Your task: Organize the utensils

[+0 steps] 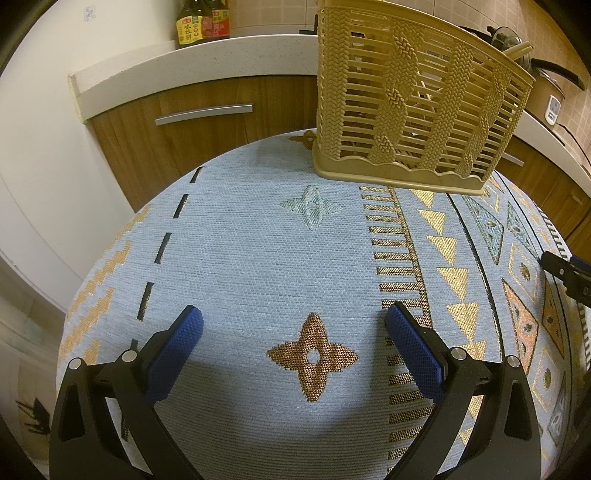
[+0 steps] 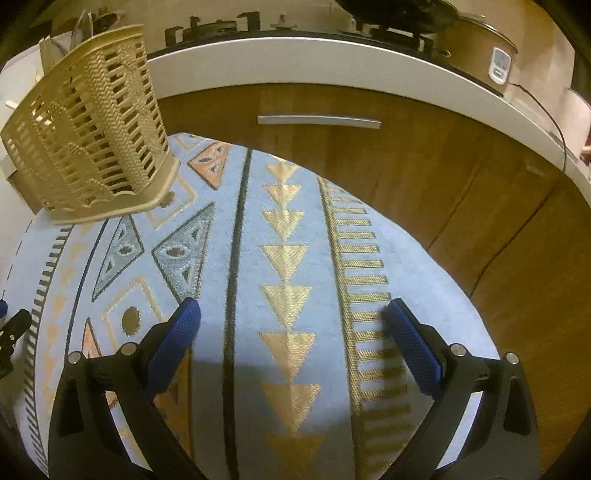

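The left hand-held gripper (image 1: pixel 293 317) is hovering over the cloth-covered worktop (image 1: pixel 240 251), its two blue-padded fingers (image 1: pixel 177 350) spread wide with nothing between them. Ahead of it and a little to its right, the tan slatted utensil basket (image 1: pixel 413 99) is standing upright on the far part of the worktop, with a few utensil handles (image 1: pixel 519 50) poking above its rim. At the far right edge of the left wrist view, a black part of the other gripper is showing.

The right hand-held gripper (image 2: pixel 293 312) is also hanging over the patterned cloth with its fingers (image 2: pixel 413 347) held wide apart and empty. From this one, the utensil basket (image 2: pixel 92 122) is sitting ahead and well off to the left, with pale utensil tips (image 2: pixel 79 27) rising out of its top. Beyond the worktop, a wooden cabinet front with a metal handle (image 2: pixel 319 120) is facing the gripper, and a pot (image 2: pixel 476 40) is resting on the kitchen counter above it, far ahead to the right.
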The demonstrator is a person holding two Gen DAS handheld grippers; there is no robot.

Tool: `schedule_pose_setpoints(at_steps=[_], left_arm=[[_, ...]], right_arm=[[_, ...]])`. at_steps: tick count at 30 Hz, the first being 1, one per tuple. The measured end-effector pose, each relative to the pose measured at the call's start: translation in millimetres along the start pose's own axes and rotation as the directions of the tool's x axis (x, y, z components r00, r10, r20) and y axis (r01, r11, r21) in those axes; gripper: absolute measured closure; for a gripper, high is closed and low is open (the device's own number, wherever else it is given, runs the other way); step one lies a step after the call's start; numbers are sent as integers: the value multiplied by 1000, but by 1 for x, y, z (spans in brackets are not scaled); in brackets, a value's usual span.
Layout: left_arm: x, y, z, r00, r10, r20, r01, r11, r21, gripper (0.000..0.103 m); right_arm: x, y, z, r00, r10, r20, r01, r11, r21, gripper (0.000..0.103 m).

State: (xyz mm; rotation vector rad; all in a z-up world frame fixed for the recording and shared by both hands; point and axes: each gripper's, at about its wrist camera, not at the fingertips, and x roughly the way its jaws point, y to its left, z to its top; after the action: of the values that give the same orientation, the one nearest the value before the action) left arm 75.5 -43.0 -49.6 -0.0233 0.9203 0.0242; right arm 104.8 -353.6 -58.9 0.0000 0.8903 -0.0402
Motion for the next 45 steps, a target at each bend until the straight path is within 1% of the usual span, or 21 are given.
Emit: schedule_pose_setpoints(at_steps=[5, 7, 8, 9, 10, 12, 15, 19, 21, 23, 24, 27, 29, 30, 31, 32, 33, 35, 37, 41, 45], left_arm=[[2, 0, -1, 1000, 3, -2, -3, 1000, 1, 7], [-1, 4, -3, 1000, -19, -14, 20, 999, 31, 7], [-3, 10, -3, 1000, -8, -12, 9, 1000, 19, 7], [-5, 16, -3, 1000, 15, 2, -15, 1000, -2, 8], [-12, 27, -4, 998, 51, 40, -50, 998, -28, 9], [-20, 42, -5, 993, 69, 92, -67, 998, -20, 9], [-32, 59, -11, 975, 133, 177, -127, 991, -47, 8], [-38, 83, -15, 975, 104, 194, -72, 984, -164, 8], [-39, 91, -18, 975, 70, 209, -27, 979, -201, 8], [-42, 98, -20, 971, 60, 230, -5, 973, -230, 8], [-46, 98, -22, 968, 62, 245, -1, 971, -241, 8], [-59, 101, -23, 948, 103, 303, -15, 959, -282, 8], [-71, 109, -25, 925, 172, 338, -52, 941, -335, 8], [-76, 116, -27, 913, 207, 351, -68, 926, -370, 8], [-78, 120, -28, 908, 218, 356, -67, 918, -392, 8], [-79, 124, -30, 909, 219, 355, -59, 910, -410, 8], [-78, 127, -31, 913, 196, 358, -32, 909, -416, 8], [-71, 127, -29, 933, 137, 333, 9, 915, -402, 8], [-65, 122, -25, 946, 97, 311, 26, 929, -368, 8], [-59, 105, -22, 958, 29, 286, 54, 959, -279, 8], [-53, 97, -20, 964, 11, 264, 53, 971, -234, 8]], right_arm=[[0, -1, 0, 1000, 5, 0, -5, 1000, 4, 6], [0, 0, -1, 1000, 4, 0, -4, 1000, 3, 6], [0, 0, -1, 1000, 4, 0, -4, 1000, 3, 6], [0, 0, -1, 1000, 4, 0, -4, 1000, 3, 6], [-1, -1, -1, 1000, 4, 0, -4, 1000, 3, 6], [-1, -2, -2, 1000, 5, 0, -5, 1000, 4, 6], [-2, -3, -2, 1000, 5, 0, -5, 1000, 4, 6], [-2, -4, -1, 1000, 5, 0, -5, 1000, 4, 6], [-2, -3, -1, 1000, 4, 0, -4, 1000, 4, 6], [-2, -3, -1, 1000, 4, 0, -4, 1000, 4, 6], [-3, -3, -1, 1000, 4, 1, -4, 1000, 3, 6], [-3, -2, 0, 1000, 4, 1, -4, 1000, 3, 6], [-3, -2, 0, 1000, 5, 1, -5, 1000, 3, 6], [-3, -2, 0, 1000, 4, 1, -4, 1000, 3, 6], [-3, -2, 0, 1000, 4, 1, -4, 1000, 3, 6], [-2, -2, 0, 1000, 4, 1, -4, 1000, 3, 6], [-2, -2, 0, 1000, 4, 1, -4, 1000, 3, 6], [-2, -3, 0, 1000, 5, 1, -5, 1000, 3, 6], [-3, -2, 0, 1000, 4, 1, -4, 1000, 3, 6], [-2, -3, 0, 1000, 5, 1, -5, 1000, 3, 6], [-3, -2, 0, 1000, 4, 1, -4, 1000, 3, 6]])
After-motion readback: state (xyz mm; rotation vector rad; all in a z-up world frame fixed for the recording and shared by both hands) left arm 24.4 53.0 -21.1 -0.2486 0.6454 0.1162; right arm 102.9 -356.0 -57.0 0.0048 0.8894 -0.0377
